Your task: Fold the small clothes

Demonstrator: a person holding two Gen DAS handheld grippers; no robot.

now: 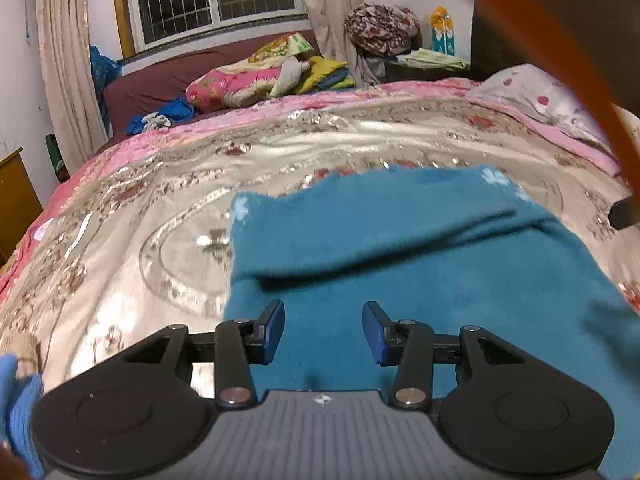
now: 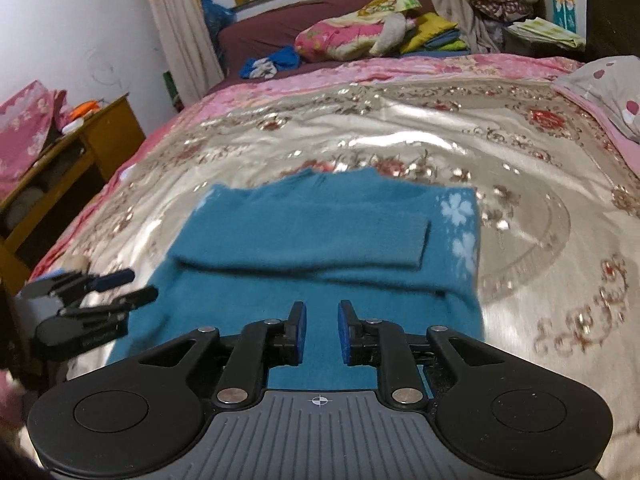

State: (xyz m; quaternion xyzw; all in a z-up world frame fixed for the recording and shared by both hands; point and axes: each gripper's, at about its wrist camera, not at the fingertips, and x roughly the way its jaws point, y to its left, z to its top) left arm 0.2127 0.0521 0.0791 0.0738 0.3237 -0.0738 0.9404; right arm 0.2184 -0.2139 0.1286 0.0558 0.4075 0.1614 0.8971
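right now a teal fleecy garment with pale flower prints [image 2: 320,236] lies flat on a bed covered by a shiny silver-and-pink embroidered bedspread [image 2: 400,128], its sleeves folded across the body so that one band of cloth runs over the chest. in the right wrist view the white flowers sit along the garment's right edge; in the left wrist view the same garment [image 1: 400,248] fills the lower right of the picture.

the left gripper [image 1: 323,332] hovers above the near part of the garment with its blue-padded jaws standing apart and nothing between them; it also shows at the left edge of the right wrist view [image 2: 132,284], just beside the garment's left side. the right gripper [image 2: 322,330] hangs over the near hem with its jaws a narrow gap apart, no cloth pinched between the pads.

a blue-gloved hand [image 1: 20,400] shows at the lower left of the left wrist view. farther back, a second bed with a maroon sheet [image 2: 260,32] carries a pink floral pillow [image 2: 340,36] and a stack of folded yellow and green cloths [image 2: 440,36]. a wooden bedside cabinet [image 2: 100,136] stands to the left of the bed, and a grey pillow with pink dots [image 2: 600,88] lies at the right.
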